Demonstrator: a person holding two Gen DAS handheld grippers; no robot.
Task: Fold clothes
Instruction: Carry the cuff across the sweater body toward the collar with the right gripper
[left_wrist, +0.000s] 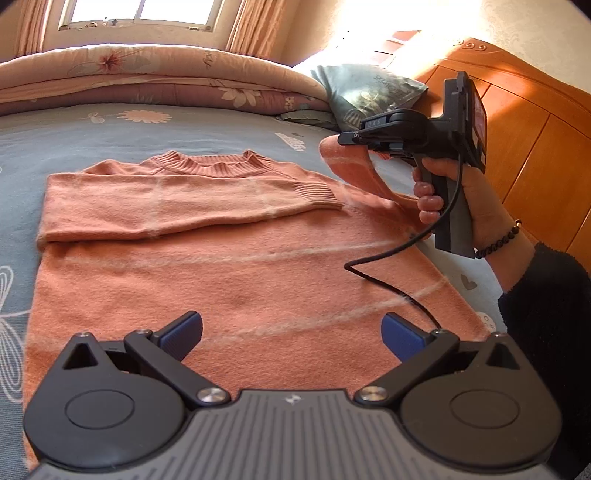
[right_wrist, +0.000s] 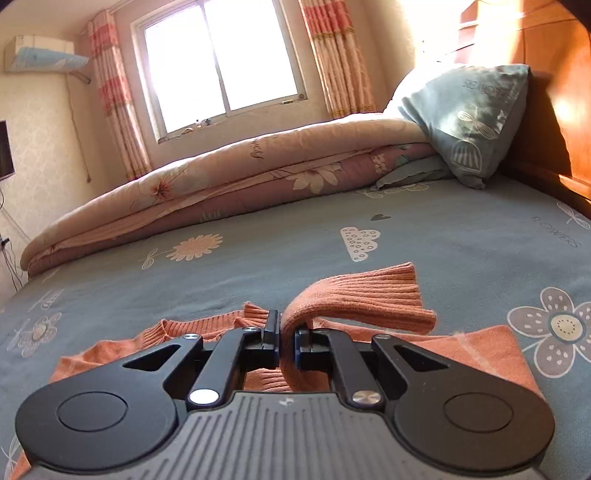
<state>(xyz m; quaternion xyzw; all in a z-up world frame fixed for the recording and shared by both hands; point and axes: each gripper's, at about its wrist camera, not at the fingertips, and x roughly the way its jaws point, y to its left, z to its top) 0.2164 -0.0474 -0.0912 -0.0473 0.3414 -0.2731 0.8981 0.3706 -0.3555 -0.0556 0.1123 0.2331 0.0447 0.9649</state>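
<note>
Grey sheet (left_wrist: 221, 125), printed with flowers, covered the bed, a quilt (right_wrist: 221, 177) and pillow (right_wrist: 469, 122) heaped at its far side. Across it lay the orange sweater (left_wrist: 240, 266), one sleeve (left_wrist: 184, 199) folded over the chest. The left gripper (left_wrist: 291, 332) hovered above the hem, jaws apart. The right gripper (right_wrist: 287, 339) had clamped the other sleeve (right_wrist: 369, 295), lifted; its hem end was cut off from sight.
</note>
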